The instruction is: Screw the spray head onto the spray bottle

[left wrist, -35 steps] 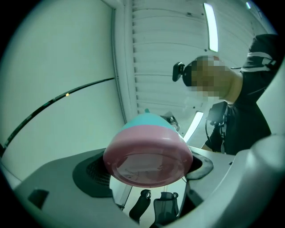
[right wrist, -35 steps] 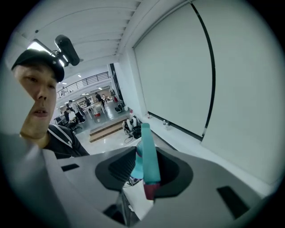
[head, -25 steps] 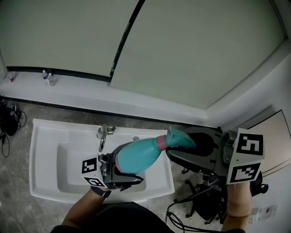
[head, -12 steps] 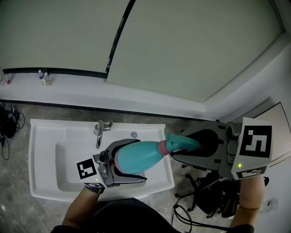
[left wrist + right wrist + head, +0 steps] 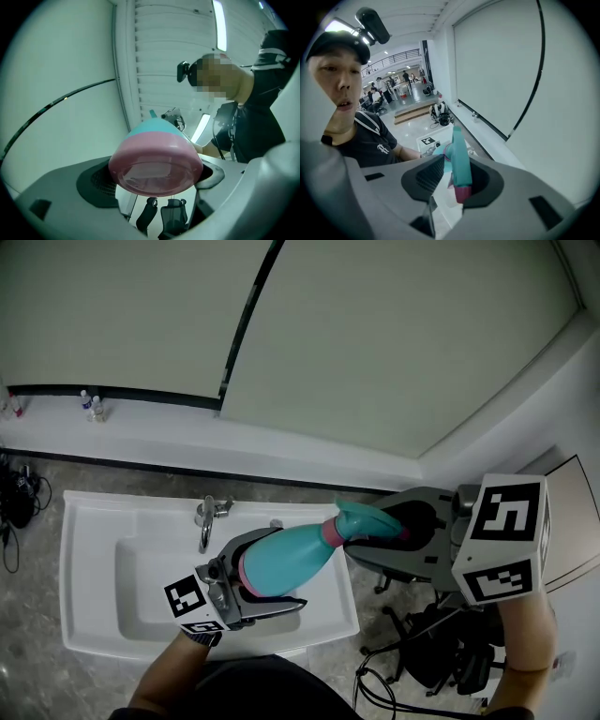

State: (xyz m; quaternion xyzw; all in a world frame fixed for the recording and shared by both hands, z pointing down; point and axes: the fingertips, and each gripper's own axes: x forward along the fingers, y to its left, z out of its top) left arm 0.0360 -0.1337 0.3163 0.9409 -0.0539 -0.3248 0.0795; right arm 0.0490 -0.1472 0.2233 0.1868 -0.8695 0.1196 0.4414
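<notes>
Head view: over the white sink (image 5: 89, 549), clear of its faucet (image 5: 208, 519), the left gripper (image 5: 270, 570) clamps the teal spray bottle (image 5: 291, 557) at its base. The right gripper (image 5: 373, 532), jaws just closing, pinches the spray head (image 5: 366, 519) at the bottle's neck.
Left gripper view: the bottle's pink base hides the head.
Right gripper view: the pads press the head's sides.
</notes>
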